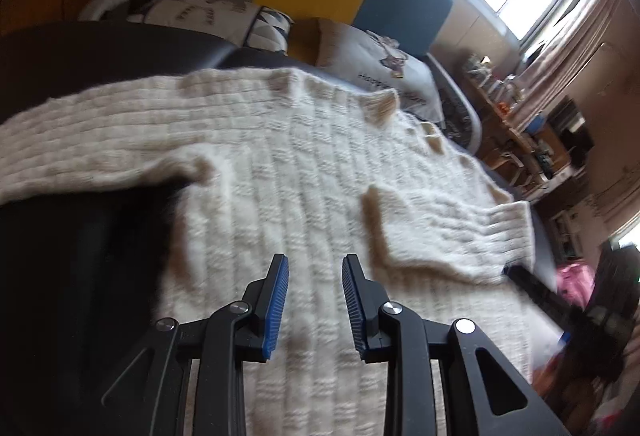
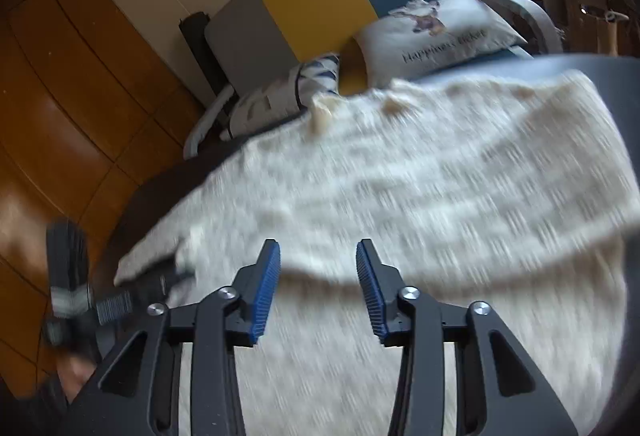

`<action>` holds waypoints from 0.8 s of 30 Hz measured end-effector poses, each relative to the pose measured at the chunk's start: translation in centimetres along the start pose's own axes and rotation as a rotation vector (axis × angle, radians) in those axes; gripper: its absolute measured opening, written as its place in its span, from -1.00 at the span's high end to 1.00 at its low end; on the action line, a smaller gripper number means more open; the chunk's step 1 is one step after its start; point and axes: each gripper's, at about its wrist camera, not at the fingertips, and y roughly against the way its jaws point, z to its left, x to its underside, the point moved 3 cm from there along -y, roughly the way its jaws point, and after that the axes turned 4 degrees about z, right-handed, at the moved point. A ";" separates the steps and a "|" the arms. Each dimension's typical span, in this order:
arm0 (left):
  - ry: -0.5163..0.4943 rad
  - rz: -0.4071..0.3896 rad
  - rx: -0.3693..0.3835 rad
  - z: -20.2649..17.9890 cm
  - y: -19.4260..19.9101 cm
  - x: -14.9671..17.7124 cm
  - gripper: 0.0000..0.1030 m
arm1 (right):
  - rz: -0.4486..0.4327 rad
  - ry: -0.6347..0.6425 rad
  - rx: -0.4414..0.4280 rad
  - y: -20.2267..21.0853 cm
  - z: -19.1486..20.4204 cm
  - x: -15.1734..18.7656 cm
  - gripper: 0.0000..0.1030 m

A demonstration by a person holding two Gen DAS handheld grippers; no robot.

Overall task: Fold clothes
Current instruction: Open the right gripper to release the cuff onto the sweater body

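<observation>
Your left gripper [image 1: 314, 268] and right gripper [image 2: 318, 256] both hover with fingers spread wide, holding nothing. The cream knit sweater [image 1: 280, 163] lies spread flat across the dark tabletop [image 1: 72, 47], below both grippers.

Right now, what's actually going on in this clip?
A person holding a gripper in each hand is working on a cream knitted sweater spread over a dark surface. The left gripper and the right gripper are both open above the knit, holding nothing. One sleeve lies folded across the body. Pillows sit on a sofa behind. The right wrist view is motion-blurred, so finer detail there is unclear.
</observation>
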 end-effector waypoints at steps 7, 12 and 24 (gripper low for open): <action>0.148 0.150 0.193 -0.2 -3.8 -1.4 0.46 | 0.038 -0.033 0.095 2.0 -2.7 5.4 0.15; 0.143 0.175 0.200 -2.0 -5.1 -1.0 0.46 | 0.021 -0.069 0.063 2.3 -4.0 5.7 0.15; 0.207 0.139 0.186 -3.4 -6.6 -1.7 0.54 | 0.012 0.062 0.176 2.6 -2.3 6.3 0.04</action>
